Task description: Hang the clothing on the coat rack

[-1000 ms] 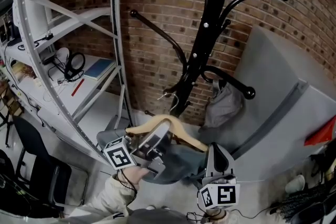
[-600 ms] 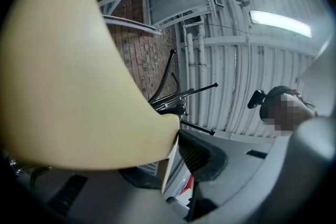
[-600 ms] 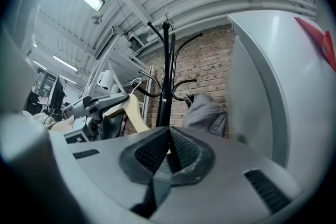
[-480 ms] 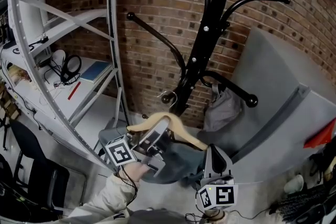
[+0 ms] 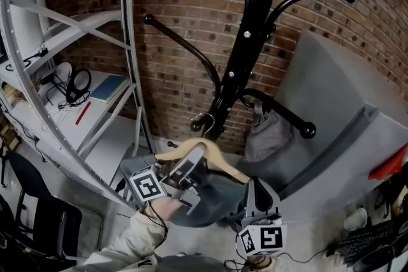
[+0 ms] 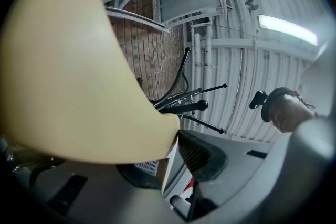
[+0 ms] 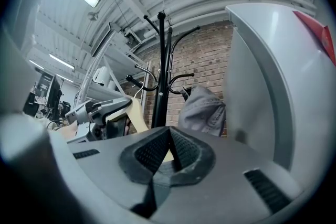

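1. Low beside the pole of the black metal coat rack with curved, ball-tipped arms (image 5: 245,41), the pale wooden hanger (image 5: 226,165) sits almost exactly where it was 1 second ago. Its thin metal hook (image 5: 203,120) is near the foot of the pole and well below every arm.
2. Your left gripper (image 5: 194,162) stays clamped on the hanger. In the left gripper view, pale wood fills the space between the jaws, with 1 pad pressed against its edge. That grip has not changed.
3. Your right gripper (image 5: 258,191) has its jaws together at the tips, buried in the dark grey garment (image 5: 210,200) draped over the hanger. It looks to be pinching a fold of cloth, though the right gripper view leaves some doubt.
4. What has changed is mostly your viewpoint. The white metal shelving frame (image 5: 127,41) and the rack's long left arm (image 5: 185,48) have slid leftward in the head view. You have probably turned or stepped a little, while both grippers barely shifted.
5. For the task, this means the garment is on its hanger but not yet hung, and the lift is still ahead of you. The long left arm looks free, while the lower right arm already carries a crumpled light grey garment (image 5: 261,137). The left arm is probably the better target.
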A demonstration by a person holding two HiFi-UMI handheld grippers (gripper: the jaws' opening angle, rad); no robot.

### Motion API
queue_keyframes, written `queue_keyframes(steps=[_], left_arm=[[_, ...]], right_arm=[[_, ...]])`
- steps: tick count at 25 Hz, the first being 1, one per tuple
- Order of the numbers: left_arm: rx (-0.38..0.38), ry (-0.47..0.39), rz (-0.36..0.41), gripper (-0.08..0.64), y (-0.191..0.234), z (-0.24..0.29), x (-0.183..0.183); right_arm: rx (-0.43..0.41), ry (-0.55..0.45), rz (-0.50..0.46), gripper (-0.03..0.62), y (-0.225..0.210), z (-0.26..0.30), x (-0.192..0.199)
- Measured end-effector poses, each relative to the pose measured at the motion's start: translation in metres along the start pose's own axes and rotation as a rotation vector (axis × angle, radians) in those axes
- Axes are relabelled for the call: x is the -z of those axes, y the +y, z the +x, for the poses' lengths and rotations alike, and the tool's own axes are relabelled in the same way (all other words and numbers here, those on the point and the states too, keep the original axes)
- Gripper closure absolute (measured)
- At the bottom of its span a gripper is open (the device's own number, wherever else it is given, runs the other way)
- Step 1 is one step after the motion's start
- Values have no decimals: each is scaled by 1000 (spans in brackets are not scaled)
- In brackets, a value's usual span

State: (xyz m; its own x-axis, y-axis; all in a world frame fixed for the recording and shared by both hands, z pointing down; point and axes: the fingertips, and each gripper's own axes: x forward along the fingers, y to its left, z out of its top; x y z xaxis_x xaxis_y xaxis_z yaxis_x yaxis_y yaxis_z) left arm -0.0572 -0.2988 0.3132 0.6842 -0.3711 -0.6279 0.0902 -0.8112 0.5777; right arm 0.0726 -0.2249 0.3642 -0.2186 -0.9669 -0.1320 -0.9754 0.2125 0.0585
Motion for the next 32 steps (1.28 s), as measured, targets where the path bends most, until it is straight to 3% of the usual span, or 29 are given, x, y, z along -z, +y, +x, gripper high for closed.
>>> queue_keyframes(steps=[6,16,32], left_arm=[[-9,-11,-72,459,19,1,6],[31,5,-24,449,30,13,6],[68,-48,-39,443,36,13,7]], right_arm=[[16,8,4,571,-5,3,5],[28,22,19,571,-14,12,13],[11,56,59,571,-26,16,27]])
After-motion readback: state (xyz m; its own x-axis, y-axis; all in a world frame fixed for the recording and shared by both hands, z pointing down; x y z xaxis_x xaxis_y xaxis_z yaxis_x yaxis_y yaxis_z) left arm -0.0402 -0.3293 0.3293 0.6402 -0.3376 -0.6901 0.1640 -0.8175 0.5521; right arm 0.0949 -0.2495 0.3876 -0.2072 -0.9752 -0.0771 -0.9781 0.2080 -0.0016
